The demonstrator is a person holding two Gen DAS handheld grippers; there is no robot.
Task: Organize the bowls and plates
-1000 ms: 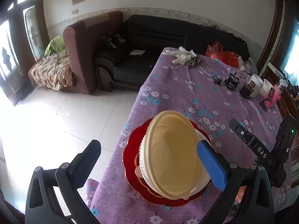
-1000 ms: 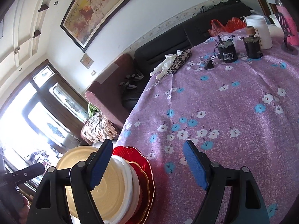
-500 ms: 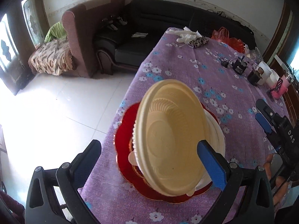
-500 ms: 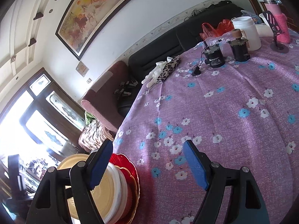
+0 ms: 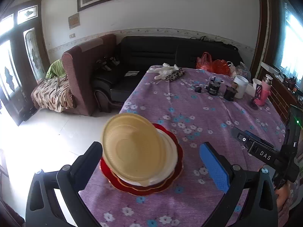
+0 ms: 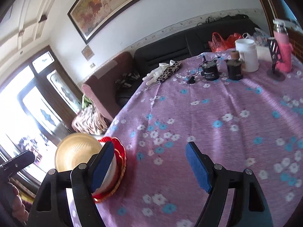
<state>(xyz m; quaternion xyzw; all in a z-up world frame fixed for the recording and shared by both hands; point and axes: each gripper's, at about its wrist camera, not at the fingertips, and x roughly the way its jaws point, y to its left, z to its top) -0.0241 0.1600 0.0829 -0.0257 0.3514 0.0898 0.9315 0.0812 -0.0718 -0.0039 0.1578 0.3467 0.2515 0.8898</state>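
A yellow bowl (image 5: pixel 132 147) sits on a white bowl (image 5: pixel 170 157), stacked on red scalloped plates (image 5: pixel 144 188) near the table's front left corner. My left gripper (image 5: pixel 151 160) is open and empty, raised just above and in front of the stack, its fingers to either side. The stack also shows at the lower left of the right wrist view, with the yellow bowl (image 6: pixel 75 151) and red plates (image 6: pixel 121 158). My right gripper (image 6: pixel 149 166) is open and empty over the cloth, right of the stack. The right gripper's body (image 5: pixel 265 151) shows at the right of the left wrist view.
The table has a purple flowered cloth (image 5: pixel 189 113). At its far end lie gloves and a leopard pouch (image 5: pixel 170 72), dark jars (image 5: pixel 214 87), a white container (image 5: pixel 240 86), a pink bottle (image 5: pixel 264 92) and red bags (image 5: pixel 214 65). Sofas (image 5: pixel 151 56) stand beyond. The table's left edge drops to the floor.
The left gripper has drawn back and tilted up, so the stack sits lower and farther between its fingers. The right gripper has shifted a little; the stack stays put.
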